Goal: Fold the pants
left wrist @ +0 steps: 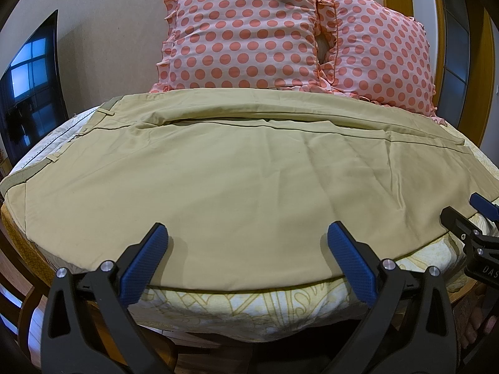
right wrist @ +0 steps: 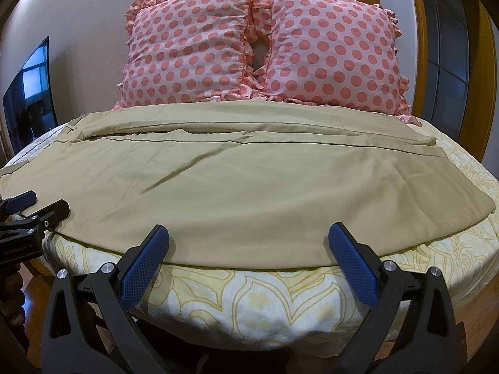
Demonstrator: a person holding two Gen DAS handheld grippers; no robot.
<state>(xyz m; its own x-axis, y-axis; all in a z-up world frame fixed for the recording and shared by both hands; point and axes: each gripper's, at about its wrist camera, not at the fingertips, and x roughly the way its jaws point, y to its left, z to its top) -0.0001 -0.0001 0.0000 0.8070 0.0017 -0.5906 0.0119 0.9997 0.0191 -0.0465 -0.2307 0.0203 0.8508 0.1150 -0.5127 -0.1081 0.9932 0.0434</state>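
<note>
Pants (left wrist: 224, 187) lay spread along the bed's (right wrist: 249, 305) near edge; left gripper (left wrist: 246, 237) and right gripper (right wrist: 248, 238) hovered, jaws apart. Pinching 1 layer could skew the fold.

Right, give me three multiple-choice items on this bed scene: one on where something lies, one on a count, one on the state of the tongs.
1. Where is the waistband of the pants?
A. the left side of the bed
B. the right side
C. hanging over the near edge

2. How many polka-dot pillows stand behind the pants?
A. one
B. two
C. three

3. How are the left tongs and right tongs?
A. both shut on the cloth
B. one open, one shut
C. both open, holding nothing

Answers:
1. A, the belt loops show at the left end in the left wrist view.
2. B, two pillows stand side by side, the second to the right.
3. C, the blue pads of each pair stand wide apart above the near hem.
</note>
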